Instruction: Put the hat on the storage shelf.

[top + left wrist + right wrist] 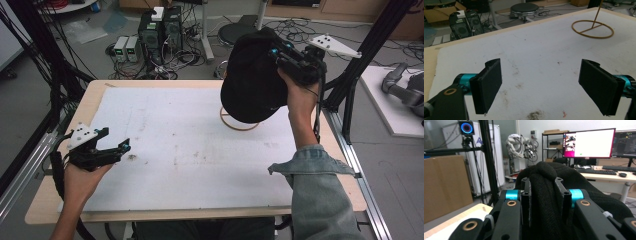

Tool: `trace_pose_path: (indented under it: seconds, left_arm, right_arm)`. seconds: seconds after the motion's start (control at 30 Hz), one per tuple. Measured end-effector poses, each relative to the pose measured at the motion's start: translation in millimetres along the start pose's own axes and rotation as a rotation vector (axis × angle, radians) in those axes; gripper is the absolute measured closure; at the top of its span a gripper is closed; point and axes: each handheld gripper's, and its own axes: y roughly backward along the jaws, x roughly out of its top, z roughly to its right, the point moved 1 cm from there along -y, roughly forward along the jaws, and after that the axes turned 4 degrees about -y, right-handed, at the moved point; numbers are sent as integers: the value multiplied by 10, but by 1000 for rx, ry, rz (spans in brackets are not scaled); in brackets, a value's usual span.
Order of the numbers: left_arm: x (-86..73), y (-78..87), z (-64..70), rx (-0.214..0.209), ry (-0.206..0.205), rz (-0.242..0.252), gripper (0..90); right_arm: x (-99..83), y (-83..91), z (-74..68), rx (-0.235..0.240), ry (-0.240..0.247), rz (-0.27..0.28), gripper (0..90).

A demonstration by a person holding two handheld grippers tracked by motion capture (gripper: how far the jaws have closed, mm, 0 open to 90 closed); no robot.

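Note:
A black cap (252,75) hangs in the air over the far right of the table, with my right gripper (282,56) shut on its fabric. In the right gripper view the cap (544,192) is pinched between the two jaws. Below the cap a thin wooden stand with a ring base (239,124) sits on the white mat; its ring (592,29) and upright rod show in the left gripper view. My left gripper (116,146) hovers low over the mat's left side, open with nothing between its pads (489,85).
The white mat (190,150) covers most of the wooden table (45,205). A black frame post (357,65) rises at the right edge. Computers, cables and a stool (232,32) lie on the floor beyond the far edge.

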Motion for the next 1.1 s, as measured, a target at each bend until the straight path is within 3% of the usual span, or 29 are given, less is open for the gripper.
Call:
trace_pose_path:
  seconds: [0.23, 0.37, 0.67, 1.1]
  left_arm:
    - [-10, -4, -5, -3, 1, -4, 191]
    - [-8, -4, -4, -5, -2, -4, 191]
    - [-13, -1, -11, -4, -2, -6, 191]
    - [-17, -11, -2, -8, -4, -6, 191]
  right_arm:
    - [-84, -187, 89, -33, -17, -37, 720]
    - [-128, -262, 154, -37, -60, -33, 718]
    - [-213, -425, 243, -63, -86, -51, 709]
    - [-407, -701, 377, -104, -129, -120, 687]
